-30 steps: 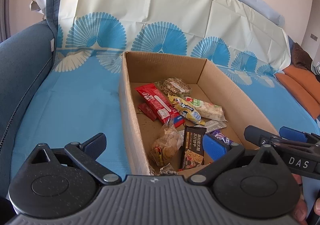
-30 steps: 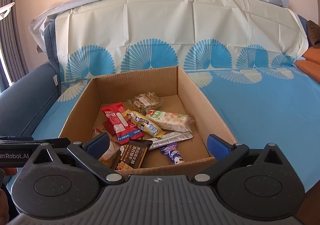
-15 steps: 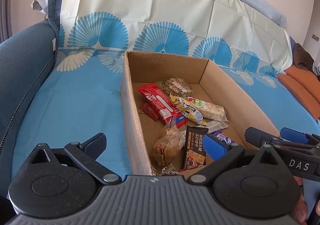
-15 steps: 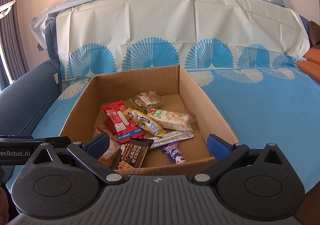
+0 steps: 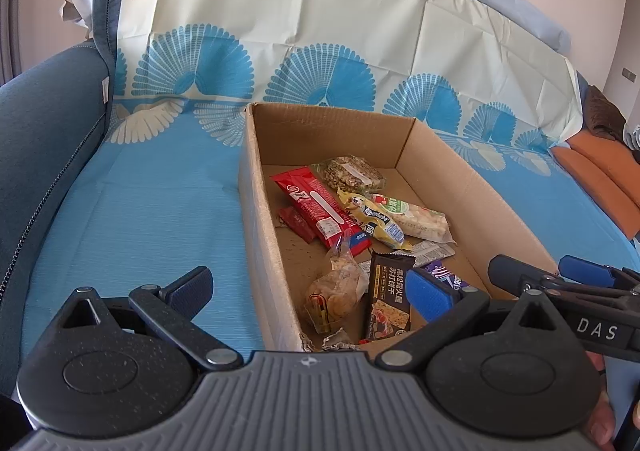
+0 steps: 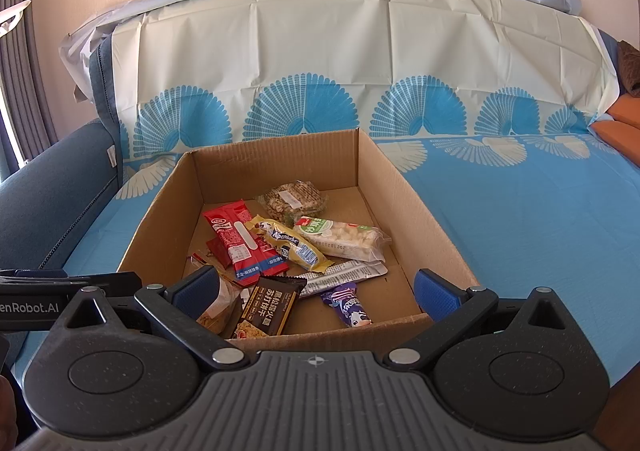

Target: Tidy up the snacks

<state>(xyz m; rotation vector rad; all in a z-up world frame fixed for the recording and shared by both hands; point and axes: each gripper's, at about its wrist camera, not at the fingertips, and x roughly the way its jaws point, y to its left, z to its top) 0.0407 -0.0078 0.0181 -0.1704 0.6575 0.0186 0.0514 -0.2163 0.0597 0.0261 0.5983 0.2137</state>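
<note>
An open cardboard box [image 5: 256,219] [image 6: 424,211] sits on a blue-covered sofa and holds several snack packs: a red pack [image 5: 320,207] [image 6: 244,243], a yellow bar [image 5: 376,221] [image 6: 292,245], a white rice-cracker pack [image 6: 344,237], a seed bar [image 6: 292,197], a black biscuit pack [image 5: 390,297] [image 6: 268,309], a purple pack [image 6: 348,305] and a clear bag of cookies [image 5: 340,287]. My left gripper [image 5: 308,291] is open and empty over the box's near-left corner. My right gripper [image 6: 316,291] is open and empty at the box's near wall.
The blue patterned cover [image 6: 540,219] spreads over the seat and backrest. A dark blue armrest [image 5: 36,155] stands at the left. Orange cushions [image 5: 600,175] lie at the far right.
Both grippers have drifted slightly, so the box sits a little differently in view. The jaws stay open and the snacks have not moved.
</note>
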